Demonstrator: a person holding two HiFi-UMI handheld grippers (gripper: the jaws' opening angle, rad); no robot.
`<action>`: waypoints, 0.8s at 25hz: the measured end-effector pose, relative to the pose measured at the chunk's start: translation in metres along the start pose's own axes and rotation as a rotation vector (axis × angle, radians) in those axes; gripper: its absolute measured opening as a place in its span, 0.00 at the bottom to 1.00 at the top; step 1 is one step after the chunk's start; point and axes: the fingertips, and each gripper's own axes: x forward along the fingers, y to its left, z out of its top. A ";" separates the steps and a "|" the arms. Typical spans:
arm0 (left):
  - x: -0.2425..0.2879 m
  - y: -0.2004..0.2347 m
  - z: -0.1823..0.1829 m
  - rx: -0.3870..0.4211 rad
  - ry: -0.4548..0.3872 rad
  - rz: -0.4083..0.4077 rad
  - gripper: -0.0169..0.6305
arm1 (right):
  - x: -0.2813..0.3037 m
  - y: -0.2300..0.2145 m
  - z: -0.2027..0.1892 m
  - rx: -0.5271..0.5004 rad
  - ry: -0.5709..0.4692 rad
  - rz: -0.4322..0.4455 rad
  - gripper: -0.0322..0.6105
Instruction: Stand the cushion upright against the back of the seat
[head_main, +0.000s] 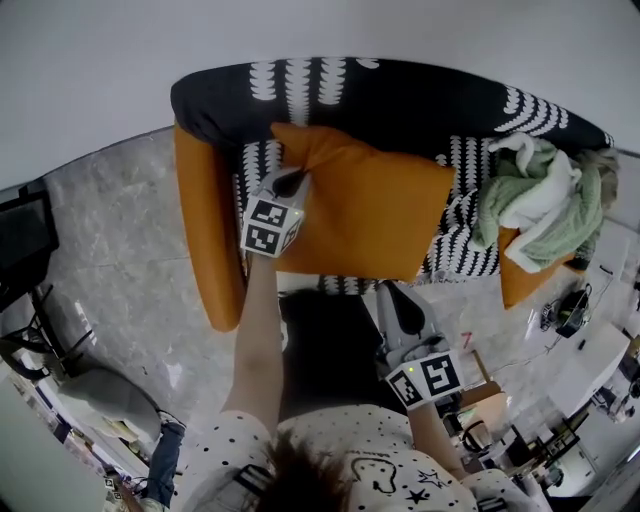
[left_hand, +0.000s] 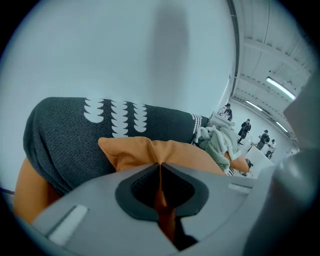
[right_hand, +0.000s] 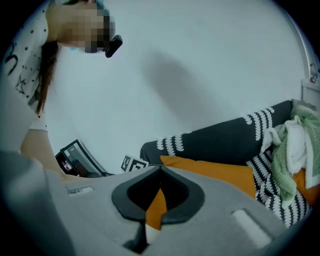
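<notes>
Left gripper (head_main: 292, 183) and right gripper (head_main: 388, 290), jaws tight on opposite edges of the orange cushion (head_main: 375, 215) on the sofa (head_main: 400, 100).

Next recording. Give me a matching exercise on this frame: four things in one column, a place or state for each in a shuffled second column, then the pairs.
Things
1. orange square fabric cushion
2. crumpled green and white cloth pile
3. left gripper
4. dark sofa backrest with white pattern

Places or states
A. farthest back, behind everything else listed
B. shut on orange fabric at the cushion's edge
C. heaped at the far right in the head view
D. gripped at two edges, in front of the backrest

Pairs: 1-D, 2-C, 3-B, 4-A
</notes>
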 end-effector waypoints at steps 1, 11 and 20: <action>-0.004 -0.004 0.001 0.000 0.000 -0.001 0.04 | -0.002 0.002 0.003 -0.003 -0.008 0.002 0.04; -0.028 -0.044 0.019 0.024 0.007 -0.014 0.04 | -0.028 0.007 0.031 -0.038 -0.088 0.006 0.04; -0.060 -0.068 0.037 0.116 0.002 -0.046 0.04 | -0.052 0.017 0.048 -0.077 -0.156 0.016 0.04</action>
